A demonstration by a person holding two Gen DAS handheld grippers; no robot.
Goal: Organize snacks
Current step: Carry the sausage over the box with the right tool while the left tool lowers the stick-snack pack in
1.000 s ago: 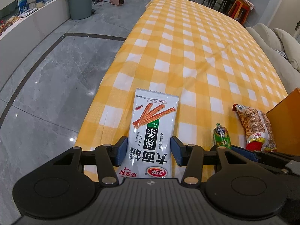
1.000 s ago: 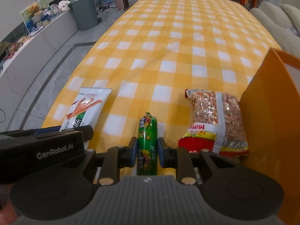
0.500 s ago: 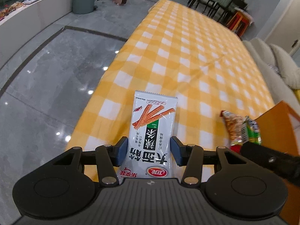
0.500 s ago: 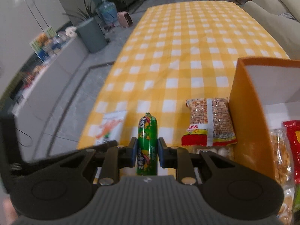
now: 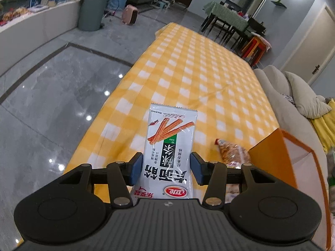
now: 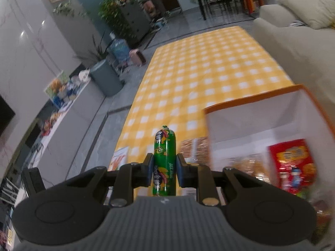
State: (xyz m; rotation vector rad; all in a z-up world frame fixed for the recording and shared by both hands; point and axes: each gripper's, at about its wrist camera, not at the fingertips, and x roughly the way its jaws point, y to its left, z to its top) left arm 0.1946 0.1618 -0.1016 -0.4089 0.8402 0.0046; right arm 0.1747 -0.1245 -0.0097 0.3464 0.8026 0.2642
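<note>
My left gripper (image 5: 166,168) is shut on a white spicy-strip packet (image 5: 169,146) and holds it above the yellow checked tablecloth (image 5: 188,77). My right gripper (image 6: 164,170) is shut on a green sausage stick (image 6: 164,159), raised high above the table beside the orange box (image 6: 247,102). The box holds a red snack pack (image 6: 293,163) and other bags. A peanut bag (image 5: 232,152) lies on the cloth next to the box (image 5: 270,156); it also shows in the right wrist view (image 6: 193,146).
A beige sofa (image 5: 293,96) runs along the table's right side. Grey tiled floor (image 5: 52,104) lies to the left, with a grey bin (image 5: 92,10), a pink heater (image 5: 129,14) and a low white shelf (image 5: 31,27). A dining table (image 5: 228,18) stands beyond.
Both grippers have lifted their snacks off the cloth. The right gripper has risen and swung towards the orange box, whose inside now shows. The left gripper has risen with the packet.
</note>
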